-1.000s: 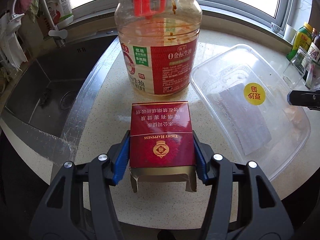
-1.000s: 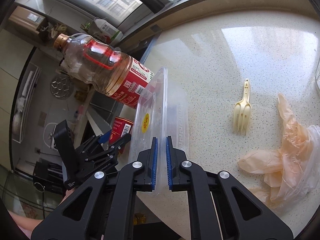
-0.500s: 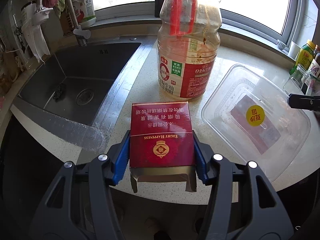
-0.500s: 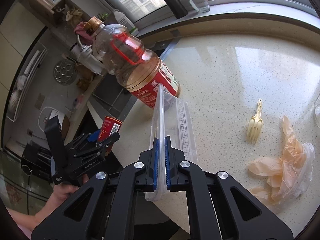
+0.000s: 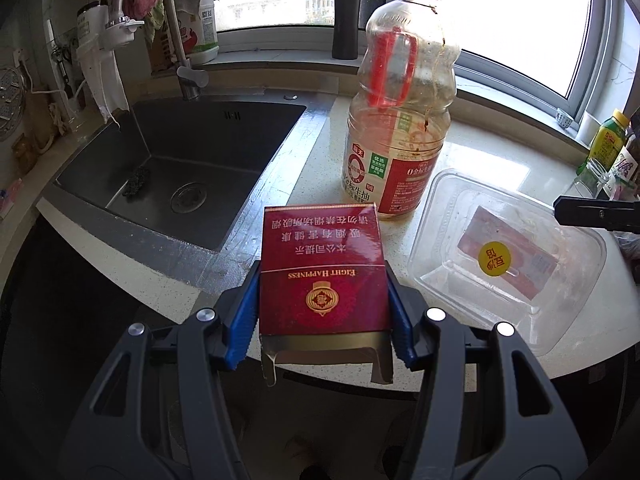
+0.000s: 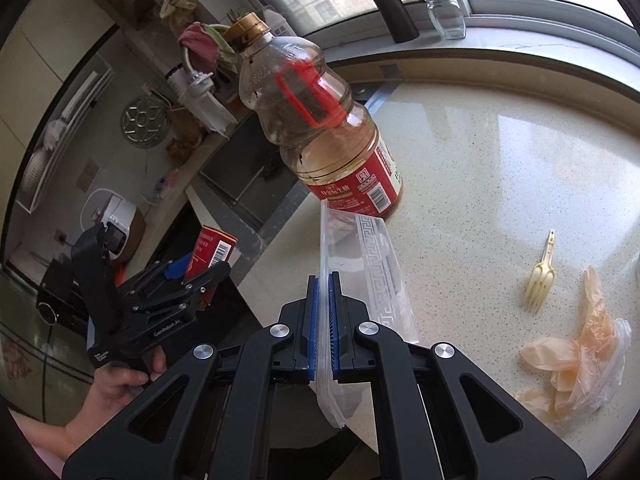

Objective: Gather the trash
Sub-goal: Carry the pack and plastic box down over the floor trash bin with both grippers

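1. Left hand-held gripper (image 5: 322, 312) pinches a red cigarette pack (image 5: 320, 268) by its two sides, blue pads flat on it; the pack's open flap end sits near the camera, and the pack is off the desk.
2. In the right wrist view the left hand-held gripper with the pack shows at left, beyond the desk (image 6: 500, 168) edge, a person's hand (image 6: 116, 384) on its handle.
3. Right hand-held gripper (image 6: 322, 320) is pressed nearly together on the thin edge of a clear plastic container (image 6: 376, 272), which is seen edge-on from its own camera.
4. In the left wrist view the clear plastic container (image 5: 500, 264) carries a yellow round sticker (image 5: 496, 260) and sits over the desk's right side; a black gripper finger tip reaches it from the right edge.
5. Large near-empty sauce bottle (image 5: 400, 120), red label and red handle, stands upright on the desk, just behind the pack and the container.
6. Sink (image 5: 180, 168) lies to the left of the bottle, faucet (image 5: 176, 40) behind it.
7. Cream plastic fork (image 6: 540, 280) lies on the desk right of the container, apart from it.
8. Crumpled disposable gloves (image 6: 576, 360) lie just beside the fork, nearer the desk edge.
9. Dark flask (image 6: 388, 4) and glass jar (image 6: 444, 14) stand on the window sill.
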Motion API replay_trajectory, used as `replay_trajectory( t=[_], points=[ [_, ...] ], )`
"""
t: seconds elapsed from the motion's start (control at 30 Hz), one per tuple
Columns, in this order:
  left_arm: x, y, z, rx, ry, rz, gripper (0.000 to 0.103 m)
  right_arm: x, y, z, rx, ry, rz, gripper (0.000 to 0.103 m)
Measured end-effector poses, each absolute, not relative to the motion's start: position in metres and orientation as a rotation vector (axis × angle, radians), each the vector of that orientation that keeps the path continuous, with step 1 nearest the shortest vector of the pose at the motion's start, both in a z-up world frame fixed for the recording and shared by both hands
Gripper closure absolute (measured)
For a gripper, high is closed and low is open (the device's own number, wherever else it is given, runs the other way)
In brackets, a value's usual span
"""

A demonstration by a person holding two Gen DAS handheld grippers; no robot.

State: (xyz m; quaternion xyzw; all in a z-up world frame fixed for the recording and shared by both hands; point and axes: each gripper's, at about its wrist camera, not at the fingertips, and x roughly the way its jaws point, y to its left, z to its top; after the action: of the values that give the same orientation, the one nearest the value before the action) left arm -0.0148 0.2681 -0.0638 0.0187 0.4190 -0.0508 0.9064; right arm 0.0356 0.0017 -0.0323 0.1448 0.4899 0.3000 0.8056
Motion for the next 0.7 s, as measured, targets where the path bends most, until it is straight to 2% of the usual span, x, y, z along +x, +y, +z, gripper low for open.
replay_trajectory(
  t=[0.37, 0.7],
  points=[
    [-0.029, 0.294, -0.054, -0.001, 0.849, -0.057, 0.05, 0.041, 0.048, -0.009, 0.213, 1.044, 0.724, 0.098],
    [-0.049, 0.36, -0.039, -0.068, 0.823, 0.092, 0.05, 0.048, 0.126, 0.002, 0.125, 1.058, 0.874, 0.098]
  ],
)
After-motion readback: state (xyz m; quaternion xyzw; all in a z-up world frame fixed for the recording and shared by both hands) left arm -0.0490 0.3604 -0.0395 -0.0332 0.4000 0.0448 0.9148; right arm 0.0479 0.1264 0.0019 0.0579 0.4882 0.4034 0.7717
